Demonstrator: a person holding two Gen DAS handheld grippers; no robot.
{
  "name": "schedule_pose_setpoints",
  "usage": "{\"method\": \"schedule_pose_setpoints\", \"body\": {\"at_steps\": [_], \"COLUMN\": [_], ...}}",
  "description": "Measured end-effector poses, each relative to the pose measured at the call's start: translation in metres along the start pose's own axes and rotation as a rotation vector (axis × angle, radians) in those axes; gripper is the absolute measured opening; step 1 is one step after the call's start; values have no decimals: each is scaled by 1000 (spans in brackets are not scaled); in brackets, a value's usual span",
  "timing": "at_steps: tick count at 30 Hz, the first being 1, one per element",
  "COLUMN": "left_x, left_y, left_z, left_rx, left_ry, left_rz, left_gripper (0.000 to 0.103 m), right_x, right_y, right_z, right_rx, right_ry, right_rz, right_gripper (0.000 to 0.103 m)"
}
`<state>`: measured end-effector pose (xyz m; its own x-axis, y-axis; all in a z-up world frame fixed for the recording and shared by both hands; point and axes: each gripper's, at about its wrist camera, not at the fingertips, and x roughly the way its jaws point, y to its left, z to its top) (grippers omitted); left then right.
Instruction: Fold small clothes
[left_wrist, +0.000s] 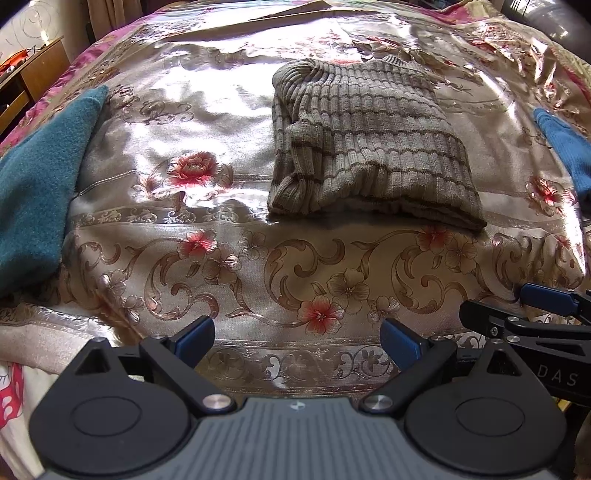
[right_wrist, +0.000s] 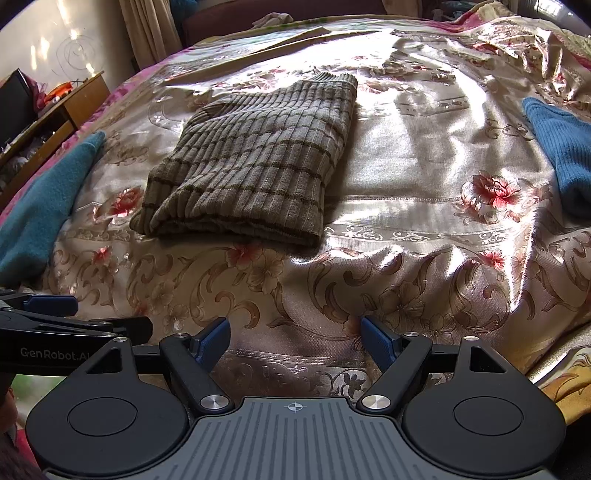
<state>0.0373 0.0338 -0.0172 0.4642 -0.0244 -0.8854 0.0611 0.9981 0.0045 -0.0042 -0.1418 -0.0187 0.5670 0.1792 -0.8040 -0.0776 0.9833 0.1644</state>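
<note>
The striped ribbed sweater (left_wrist: 369, 147) lies folded into a compact rectangle on the floral satin bedspread (left_wrist: 184, 122), near the middle of the bed. The left tool (left_wrist: 297, 341) is positioned over the near edge of the bedspread with its jaws spread apart and nothing between them. The right tool (right_wrist: 295, 339) is likewise spread and empty, just beside the left one. A teal cloth (left_wrist: 37, 184) lies at the left edge; a blue garment (right_wrist: 561, 147) lies at the right.
</note>
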Motion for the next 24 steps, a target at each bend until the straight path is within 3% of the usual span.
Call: {"method": "schedule_pose_setpoints", "body": {"at_steps": [24], "left_x": [-1], "left_y": [1], "left_z": [-1], "left_rx": [-3], "left_ry": [1], "left_rz": [0], "left_gripper": [100], "right_x": [0], "right_y": [1], "right_z": [-1], "right_rx": [0], "right_ry": [1], "right_rz": [1], "right_gripper": [79]}}
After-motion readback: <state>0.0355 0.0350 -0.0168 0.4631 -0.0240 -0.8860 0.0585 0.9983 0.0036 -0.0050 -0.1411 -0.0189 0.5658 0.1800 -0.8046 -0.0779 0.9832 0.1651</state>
